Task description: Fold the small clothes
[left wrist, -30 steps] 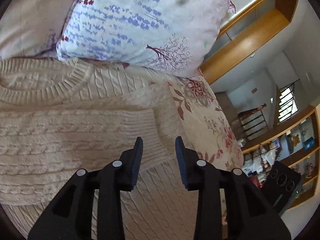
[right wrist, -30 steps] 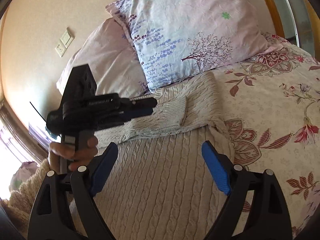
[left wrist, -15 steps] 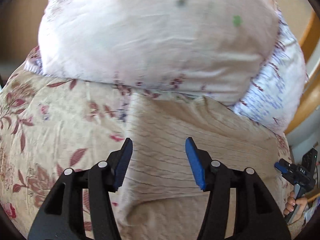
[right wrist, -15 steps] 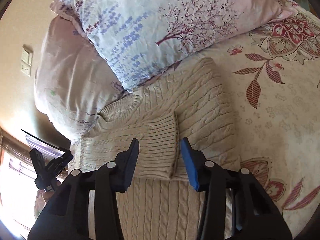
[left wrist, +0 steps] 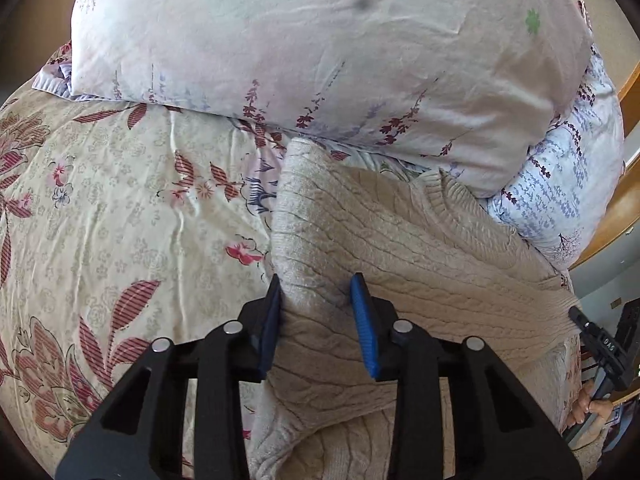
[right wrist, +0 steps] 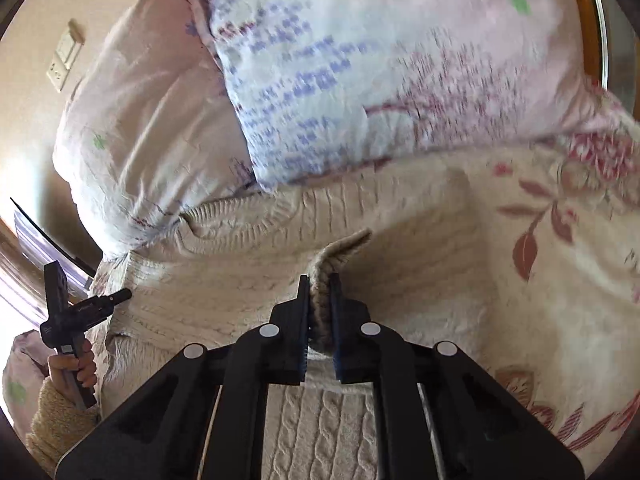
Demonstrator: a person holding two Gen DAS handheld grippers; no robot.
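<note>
In my left view, my left gripper [left wrist: 318, 320] is closing its jaws on a raised fold of the cream sweater [left wrist: 420, 240]. The sweater lies on the flowered bedspread [left wrist: 120, 208], just below the pillows [left wrist: 320, 48].

In my right view, my right gripper [right wrist: 320, 312] is squeezed tight on a bunched bit of the sweater [right wrist: 248, 280], near its collar.

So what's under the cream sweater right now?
The sweater lies on the floral bedspread, its collar end against the pillows. Whatever is beneath its middle is covered. Both grippers, left and right, have sweater folds between their fingers, the left closing.
</note>
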